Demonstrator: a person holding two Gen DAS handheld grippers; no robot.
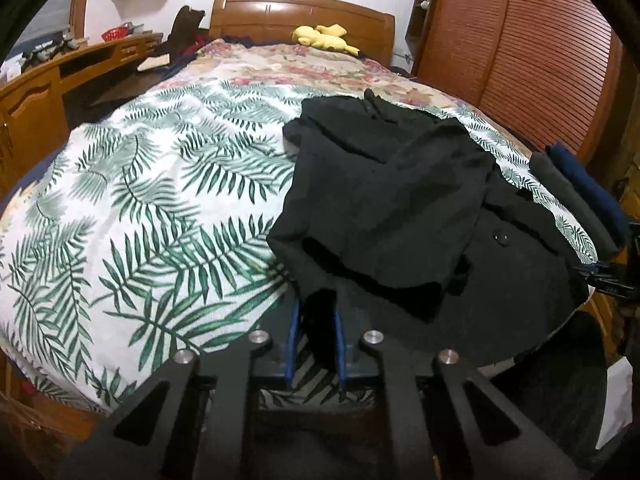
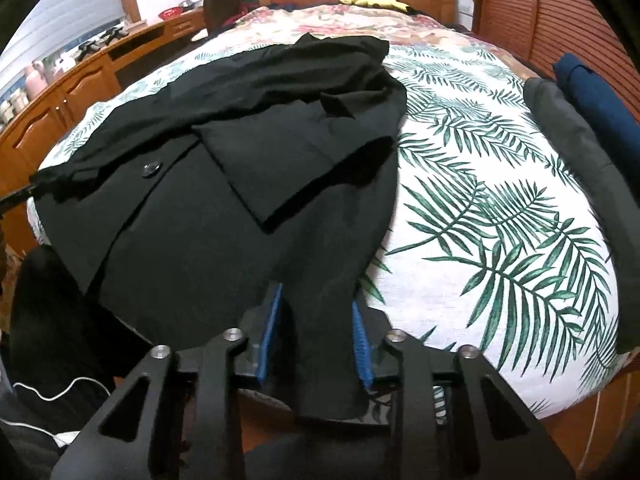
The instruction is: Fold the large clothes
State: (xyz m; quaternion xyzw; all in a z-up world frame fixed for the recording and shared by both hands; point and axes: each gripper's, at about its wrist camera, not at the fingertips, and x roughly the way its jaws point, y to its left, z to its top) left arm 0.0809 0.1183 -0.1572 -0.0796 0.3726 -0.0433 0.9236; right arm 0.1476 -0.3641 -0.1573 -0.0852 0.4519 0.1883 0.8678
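black coat is lying partly folded on the palm-print bedspread, hem hanging over the near edge of the bed. left tool is pinching a fold of the hem between its blue pads. right tool is gripping a wider bunch of hem. folded dark garments are sitting beside the coat, apart from it.

The left claw is clamped on black cloth. The right claw, fingers wider apart, also holds cloth.
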